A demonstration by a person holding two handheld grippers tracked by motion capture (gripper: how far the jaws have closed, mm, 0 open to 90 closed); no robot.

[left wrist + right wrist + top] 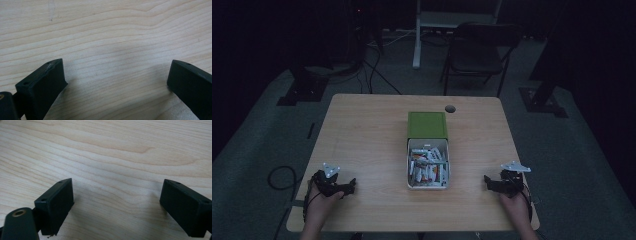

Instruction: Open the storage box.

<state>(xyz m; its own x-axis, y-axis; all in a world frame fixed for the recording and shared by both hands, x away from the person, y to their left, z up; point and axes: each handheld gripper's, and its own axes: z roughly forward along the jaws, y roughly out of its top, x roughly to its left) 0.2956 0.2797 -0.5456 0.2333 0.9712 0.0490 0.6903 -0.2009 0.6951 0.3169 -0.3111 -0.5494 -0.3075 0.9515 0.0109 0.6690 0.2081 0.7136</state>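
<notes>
On the wooden table (pixel 367 135), my left gripper (pixel 349 186) rests near the front left corner, held by a hand. Its black jaws stand wide apart over bare wood (pixel 116 75) with nothing between them. My right gripper (pixel 488 182) lies near the front right edge, pointing toward the middle. It is open too, over bare wood grain (pixel 117 192). Between the two grippers, at the table's centre, stands a white box (pixel 428 186) holding several small colourful items. Its green lid (pixel 427 124) lies just behind it.
A dark round hole (pixel 450 108) sits in the tabletop behind the green lid. Beyond the table are a dark folding chair (pixel 479 50), a white stand leg (pixel 416 35) and cables on the grey floor. The room around is dim.
</notes>
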